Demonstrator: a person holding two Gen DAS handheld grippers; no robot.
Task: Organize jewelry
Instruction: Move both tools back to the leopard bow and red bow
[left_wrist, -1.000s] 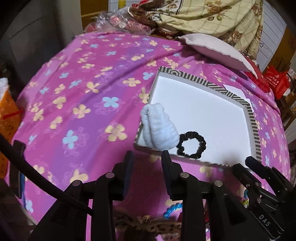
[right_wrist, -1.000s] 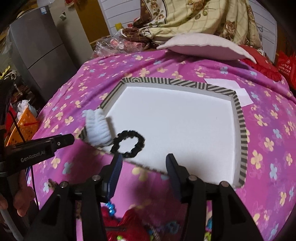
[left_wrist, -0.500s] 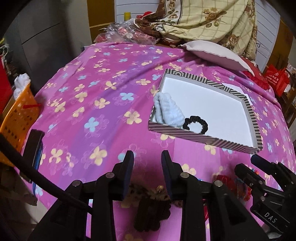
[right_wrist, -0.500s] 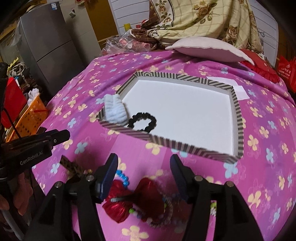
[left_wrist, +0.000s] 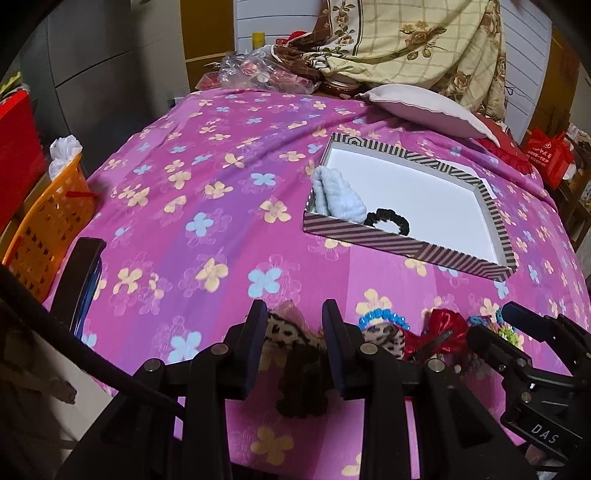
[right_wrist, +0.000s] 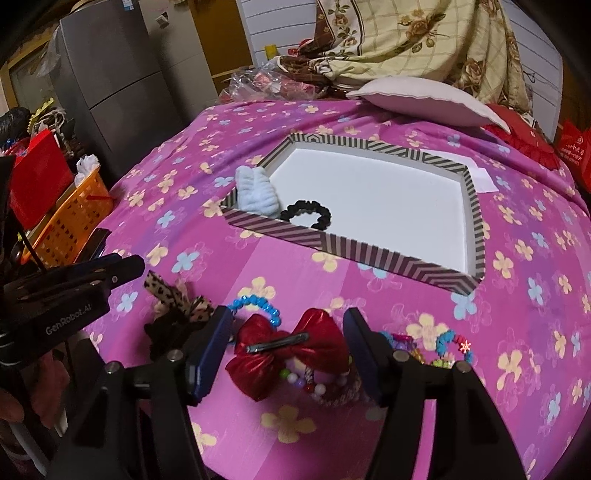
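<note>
In the left wrist view, the left claw (left_wrist: 291, 314) is being held open above the pink flowered cloth (left_wrist: 207, 192), its two fingers standing apart with nothing gripped between them; a leopard-print bow (left_wrist: 284, 334) is lying on the cloth just behind the gap. At about 1 o'clock from this claw, the striped box (left_wrist: 402, 245) is sitting on the cloth, and inside it, in its near-left corner, a pale blue scrunchie (left_wrist: 338, 199) is lying beside a black scrunchie (left_wrist: 388, 218), the two touching. A blue bead bracelet (left_wrist: 382, 317) and a red bow (left_wrist: 441, 332) are lying at 3 o'clock of the claw, near the right claw seen at the frame's lower right. An orange basket (left_wrist: 44, 229) is standing at 10 o'clock, off the cloth's edge. In the right wrist view, the right claw (right_wrist: 286, 332) is being held wide open, and the red bow (right_wrist: 291, 350) is lying between its fingers, though no contact with either finger can be made out. The blue bead bracelet (right_wrist: 255, 304) is resting at 11 o'clock of the bow, the leopard-print bow (right_wrist: 173, 295) farther toward 10 o'clock, and more beaded bracelets (right_wrist: 443, 345) are lying at 3 o'clock. The striped box (right_wrist: 351, 251) is sitting at 12 o'clock, with both scrunchies in its near-left corner.
</note>
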